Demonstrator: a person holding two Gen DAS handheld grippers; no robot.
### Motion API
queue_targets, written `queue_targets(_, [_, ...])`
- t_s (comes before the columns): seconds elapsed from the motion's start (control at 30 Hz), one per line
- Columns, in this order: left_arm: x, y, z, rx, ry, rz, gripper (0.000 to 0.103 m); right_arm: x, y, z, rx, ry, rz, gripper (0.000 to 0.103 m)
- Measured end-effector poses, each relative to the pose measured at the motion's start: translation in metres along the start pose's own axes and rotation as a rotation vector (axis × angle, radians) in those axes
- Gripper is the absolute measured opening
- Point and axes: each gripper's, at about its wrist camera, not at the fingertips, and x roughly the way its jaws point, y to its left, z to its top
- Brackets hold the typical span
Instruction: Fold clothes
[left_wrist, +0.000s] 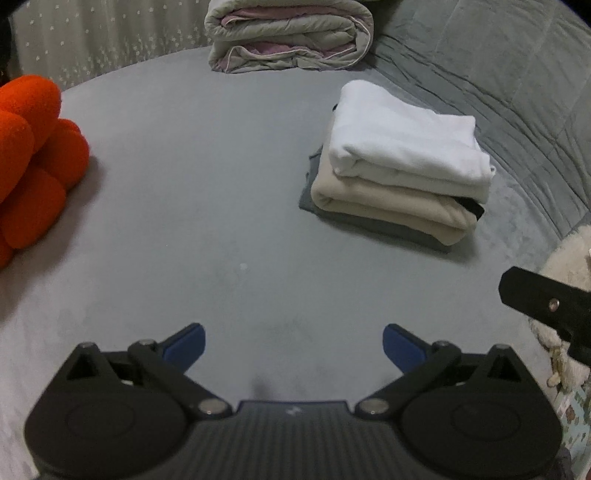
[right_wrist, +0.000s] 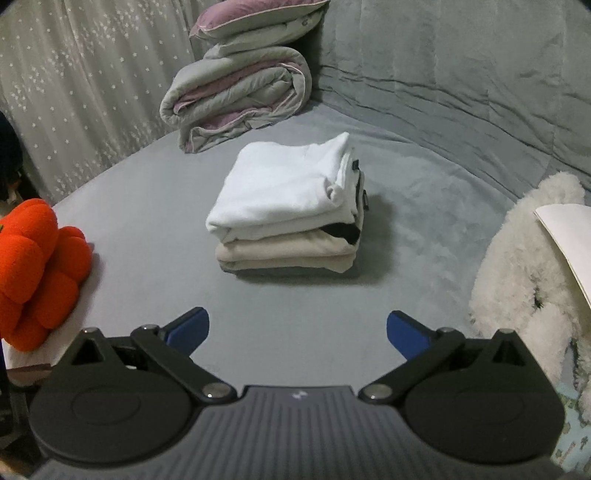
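I log one stack of folded clothes (right_wrist: 286, 210) on the grey bed sheet (right_wrist: 147, 236); white garment topmost, beige beneath, grey lowest; edges roughly aligned.

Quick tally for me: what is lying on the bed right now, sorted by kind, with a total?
Folded garments in the stack: 3, namely the white top, the beige one and the grey one at the bottom
Rolled quilt: 1
Pillow: 1
Orange plush cushion: 1
White fluffy toy: 1
Total: 7

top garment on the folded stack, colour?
White folded garment tops the stack; clearest in the right wrist view.
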Motion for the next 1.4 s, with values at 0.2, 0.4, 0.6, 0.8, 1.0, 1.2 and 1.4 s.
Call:
queue_targets(0.2, [0.006,-0.009,0.000,0.023,0.007,0.000,0.102,0.001,-0.004,-0.003,-0.005,0.017,-0.011,0.103])
queue_targets(0.4, [0.010,-0.015,0.002,0.043,0.014,-0.010,0.102,0.008,-0.007,-0.005,-0.008,0.043,-0.012,0.103])
queue_targets(0.6, [0.009,-0.017,0.003,0.040,0.010,-0.005,0.102,0.011,-0.009,-0.007,-0.002,0.062,0.003,0.103])
queue_targets(0.8, [0.006,-0.016,0.002,0.045,0.003,0.004,0.102,0.010,-0.007,-0.007,-0.006,0.067,0.011,0.103])
queue_targets(1.0, [0.004,-0.016,0.003,0.059,0.005,0.007,0.102,0.011,-0.008,-0.006,0.000,0.069,0.010,0.103])
queue_targets(1.2, [0.002,-0.013,0.003,0.058,0.008,0.005,0.102,0.012,-0.008,-0.006,0.001,0.068,0.017,0.103])
queue_targets(1.4, [0.002,-0.013,0.002,0.058,0.010,0.002,0.102,0.012,-0.007,-0.006,0.000,0.070,0.018,0.103])
